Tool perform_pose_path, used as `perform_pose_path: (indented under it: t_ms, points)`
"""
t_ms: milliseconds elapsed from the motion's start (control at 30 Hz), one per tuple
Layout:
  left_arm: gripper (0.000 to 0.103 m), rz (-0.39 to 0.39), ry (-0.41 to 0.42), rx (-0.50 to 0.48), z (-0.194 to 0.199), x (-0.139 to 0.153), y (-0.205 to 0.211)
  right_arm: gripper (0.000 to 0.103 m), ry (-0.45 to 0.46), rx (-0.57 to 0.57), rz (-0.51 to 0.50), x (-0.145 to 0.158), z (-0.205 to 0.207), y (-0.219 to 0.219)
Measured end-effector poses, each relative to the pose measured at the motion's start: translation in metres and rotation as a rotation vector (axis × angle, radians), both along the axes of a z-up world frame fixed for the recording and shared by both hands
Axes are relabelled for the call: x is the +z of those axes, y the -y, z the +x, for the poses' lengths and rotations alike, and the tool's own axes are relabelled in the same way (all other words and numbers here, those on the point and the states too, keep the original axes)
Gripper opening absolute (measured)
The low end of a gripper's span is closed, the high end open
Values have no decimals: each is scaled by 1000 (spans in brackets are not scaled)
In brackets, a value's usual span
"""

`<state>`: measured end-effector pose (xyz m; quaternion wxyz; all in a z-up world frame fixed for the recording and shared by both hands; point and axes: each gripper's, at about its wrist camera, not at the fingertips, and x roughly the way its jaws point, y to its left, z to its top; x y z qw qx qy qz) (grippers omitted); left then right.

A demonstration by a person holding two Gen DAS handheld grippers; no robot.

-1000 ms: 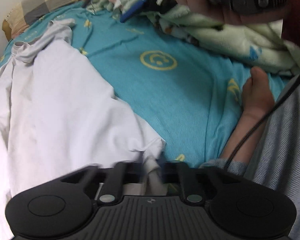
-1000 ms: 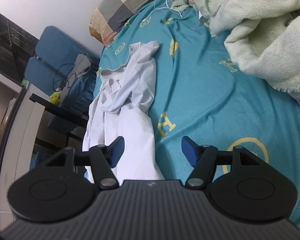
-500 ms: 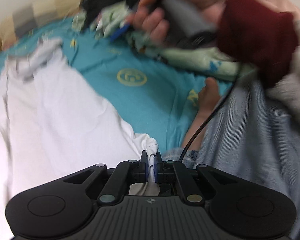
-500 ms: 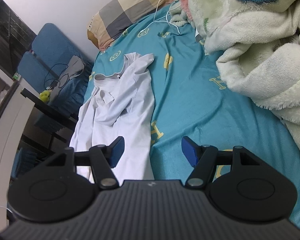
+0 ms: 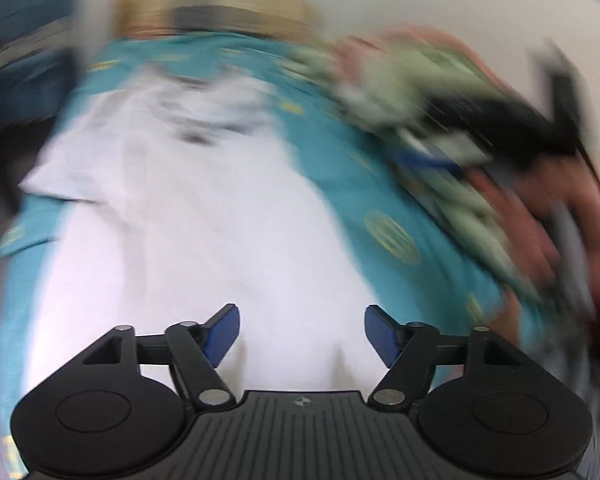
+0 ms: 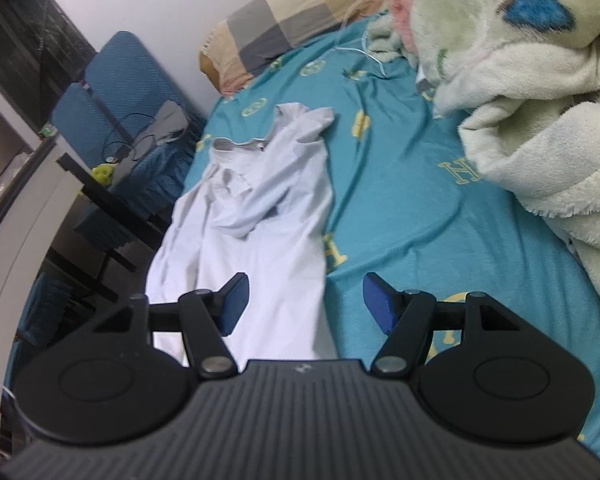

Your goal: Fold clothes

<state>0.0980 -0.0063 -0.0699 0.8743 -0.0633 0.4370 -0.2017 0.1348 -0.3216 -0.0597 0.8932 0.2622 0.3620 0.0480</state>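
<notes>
Since the white shirt point(image 6: 260, 216) looks thin, limp and light, both wide-open, empty grippers, left point(image 5: 302, 334) and right point(image 6: 304, 304), should pinch its hem corners.

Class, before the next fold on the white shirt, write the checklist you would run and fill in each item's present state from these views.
1. Left tongs open and empty: ok.
2. Right tongs open and empty: ok.
3. White shirt lying flat: not ok, its upper part is bunched, with a sleeve folded across.
4. Shirt fully on the teal bedsheet: cannot tell, its left side lies at the bed's edge.
5. Fleece blanket apart from the shirt: ok.
6. Left view sharp enough to aim a grasp: not ok, heavily blurred.
</notes>
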Motion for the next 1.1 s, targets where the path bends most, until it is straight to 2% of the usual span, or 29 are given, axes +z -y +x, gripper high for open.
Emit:
perform_pose_path:
  t_ms: [133,233,333,467,533,600,633,667,700,767,833,933,1000,1100]
  points:
    - [75,-105,-84,327,77,-10,-82,66,11,14,5,-1,0,-14]
    - [75,-170,-119,513,126,-28,-131,66,-1,21,20,-7,4,-25]
    - [75,-207,-142,659,168,-51,-161,66,-9,22,32,-13,10,-34]
    - [70,-306,-189,757,207,-93,-182,66,26,26,58,-14,21,-42]
    - [69,-334,-146,792,216,-103,-187,66,52,25,54,-14,27,-47]
    - [54,-373,-108,796,225,-110,-191,66,62,21,44,-16,34,-51]
    - [41,-381,-92,794,229,-112,-190,66,63,21,40,-17,37,-53]
    - [31,-381,-73,799,232,-114,-189,66,61,21,37,-18,40,-54]
    - [29,-373,-57,783,235,-114,-184,66,59,22,38,-20,43,-55]
    - [10,-350,-28,739,241,-113,-175,66,57,24,53,-21,45,-56]
    - [5,-253,12,702,246,-105,-162,66,62,24,54,-21,45,-56]
    - [4,-119,66,687,248,-83,-149,66,79,14,44,-16,39,-56]
    - [4,-51,108,675,250,-57,-141,66,94,3,43,-12,34,-54]
    - [4,150,214,598,262,-9,-112,66,119,-16,36,-6,28,-50]
